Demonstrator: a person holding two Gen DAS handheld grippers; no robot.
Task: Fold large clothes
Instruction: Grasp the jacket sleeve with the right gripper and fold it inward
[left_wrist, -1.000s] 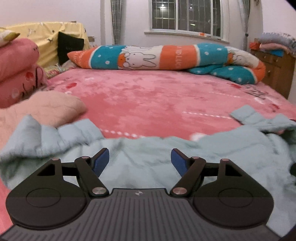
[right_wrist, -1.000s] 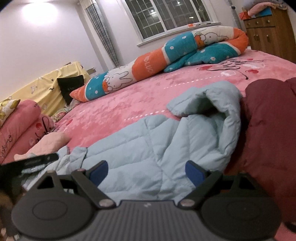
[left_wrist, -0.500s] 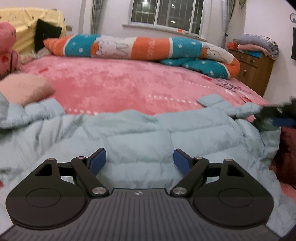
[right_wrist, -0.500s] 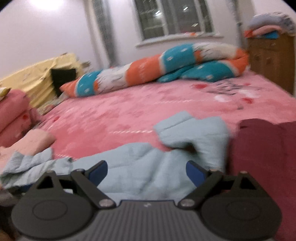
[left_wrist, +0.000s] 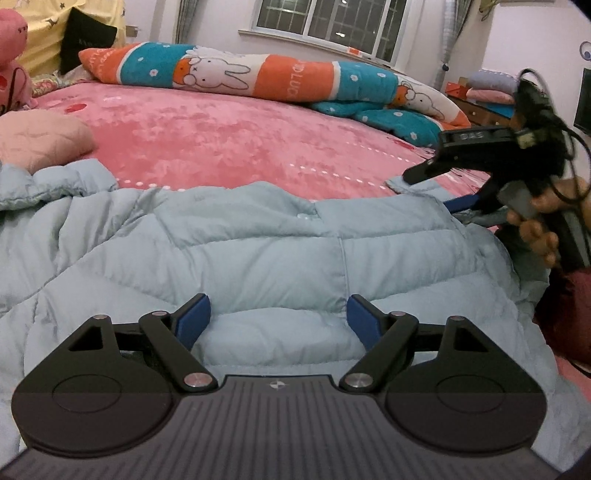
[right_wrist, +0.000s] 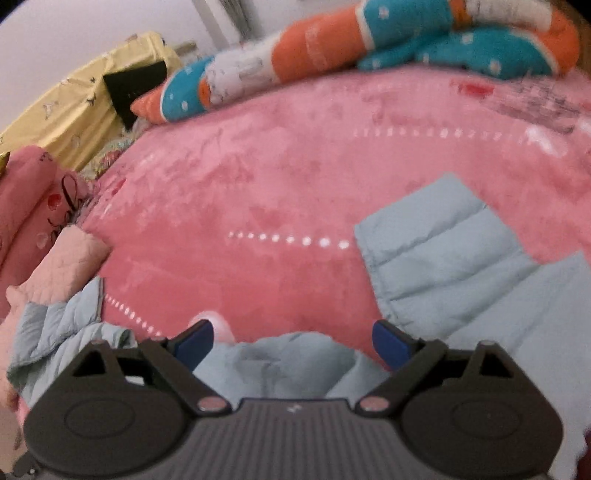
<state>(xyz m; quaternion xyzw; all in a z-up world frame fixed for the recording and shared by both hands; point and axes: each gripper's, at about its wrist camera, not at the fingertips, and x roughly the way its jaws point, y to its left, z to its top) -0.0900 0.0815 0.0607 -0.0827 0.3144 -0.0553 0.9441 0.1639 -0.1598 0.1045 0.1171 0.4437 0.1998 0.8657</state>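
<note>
A light blue puffer jacket (left_wrist: 258, 251) lies spread across the pink bedspread (left_wrist: 221, 140). My left gripper (left_wrist: 277, 323) hovers open just above the jacket's quilted body, with nothing between its blue pads. At the right of the left wrist view, a hand carries my right gripper (left_wrist: 436, 188) over the jacket's far right corner, its fingers apart. In the blurred right wrist view, the right gripper (right_wrist: 291, 343) stands open above the jacket's upper edge (right_wrist: 295, 362). A sleeve (right_wrist: 436, 251) lies flat on the bedspread (right_wrist: 277, 177) just ahead to the right.
A dark red garment (left_wrist: 565, 314) lies at the jacket's right side. A folded pink quilt (left_wrist: 37, 144) sits at the left and a rolled bunny-print quilt (left_wrist: 258, 74) along the far side. A wooden cabinet (left_wrist: 480, 110) carrying folded blankets stands at the back right.
The left gripper dipped toward the jacket and turned right. The right gripper swung fast across the bed to the jacket's far edge, losing the dark red garment from its view. Both stayed open.
</note>
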